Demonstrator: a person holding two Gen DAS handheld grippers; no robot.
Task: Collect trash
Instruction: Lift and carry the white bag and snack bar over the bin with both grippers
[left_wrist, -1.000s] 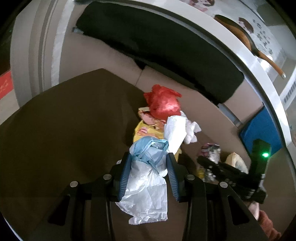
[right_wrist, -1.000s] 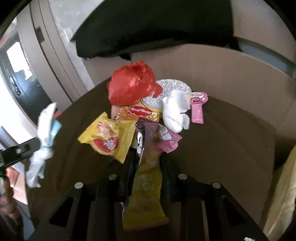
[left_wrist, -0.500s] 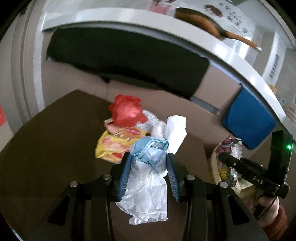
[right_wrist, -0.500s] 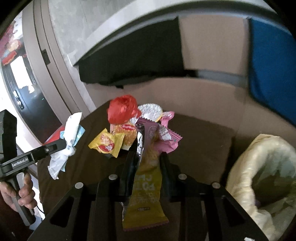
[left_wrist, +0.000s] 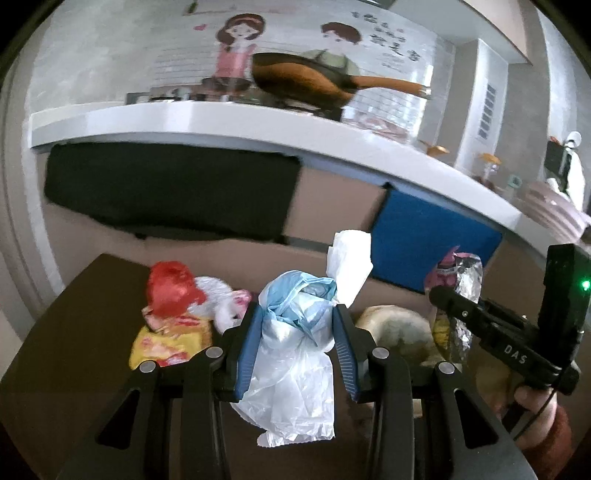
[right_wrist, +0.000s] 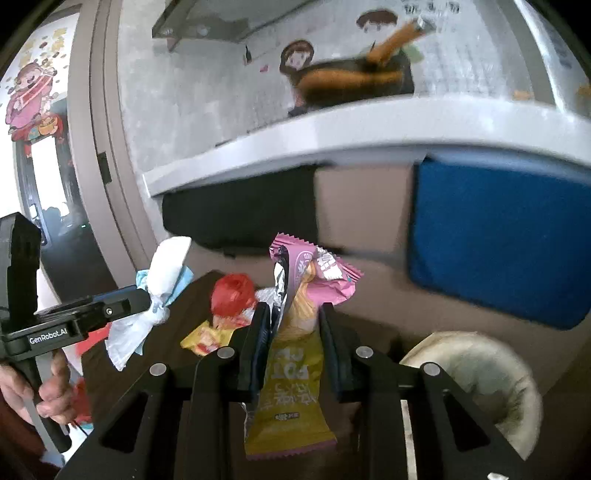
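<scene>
The left gripper (left_wrist: 297, 341) fingers pinch a crumpled plastic bag (left_wrist: 291, 376), the right gripper (right_wrist: 291, 345) fingers pinch snack wrappers (right_wrist: 291, 384), the trash pile (left_wrist: 173, 321) at ten o'clock.

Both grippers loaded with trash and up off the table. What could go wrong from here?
1. The left gripper pinches only the bunched middle of the plastic bags; the loose tails could snag or slip out.
2. The right gripper clamps several wrappers at once; an inner one may slide free before reaching the trash bag.
3. The remaining pile could be brushed.
</scene>
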